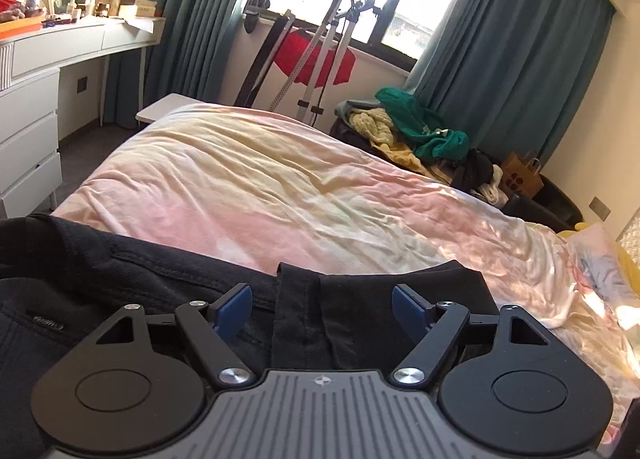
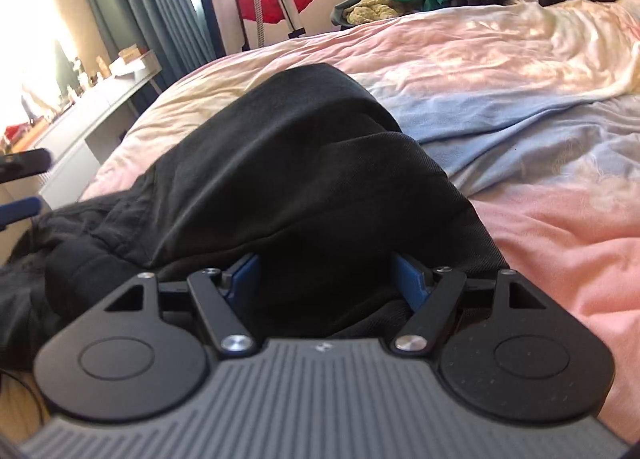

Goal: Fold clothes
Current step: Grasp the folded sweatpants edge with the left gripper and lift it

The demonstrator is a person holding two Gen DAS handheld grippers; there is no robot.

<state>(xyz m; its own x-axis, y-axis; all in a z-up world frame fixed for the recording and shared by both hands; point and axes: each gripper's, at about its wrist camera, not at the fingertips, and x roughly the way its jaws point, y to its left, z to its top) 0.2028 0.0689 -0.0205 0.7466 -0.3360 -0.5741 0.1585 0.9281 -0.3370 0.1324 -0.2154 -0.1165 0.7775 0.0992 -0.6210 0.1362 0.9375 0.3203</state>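
Two claws, both spread wide, and one black heavy-cotton garment (image 1: 120, 279) under them on my pink-and-cream rumpled duvet (image 1: 248, 179). Starting on my left side: my left claw (image 1: 322, 309) hangs low over the garment, blue pads (image 1: 234, 305) apart, gripping nothing. Left of that claw the dark cloth lies fairly flat, a stitched seam and a small label showing. Straight ahead between its fingers sits a narrow folded strip and a squared edge of the fabric, right at the border where black meets duvet. I judge I'm lined up there because that edge is the natural thing to pinch for a fold. Far beyond, past the bed, a red cloth on a metal stand (image 1: 316, 59) and a green-and-yellow heap of laundry (image 1: 412, 127) wait by the window.

Now my right claw (image 2: 326, 279): also open, pads either side of a dark humped bulge of the same garment (image 2: 288, 147), which rises just ahead of the fingers. Cloth seems to sit in the gap, but the jaws are not closed on it. Left of this claw the fabric is bunched and rumpled, so smoothing looks needed. Right of it, only a pale blue patch of bedding (image 2: 500, 139) and pink cover.
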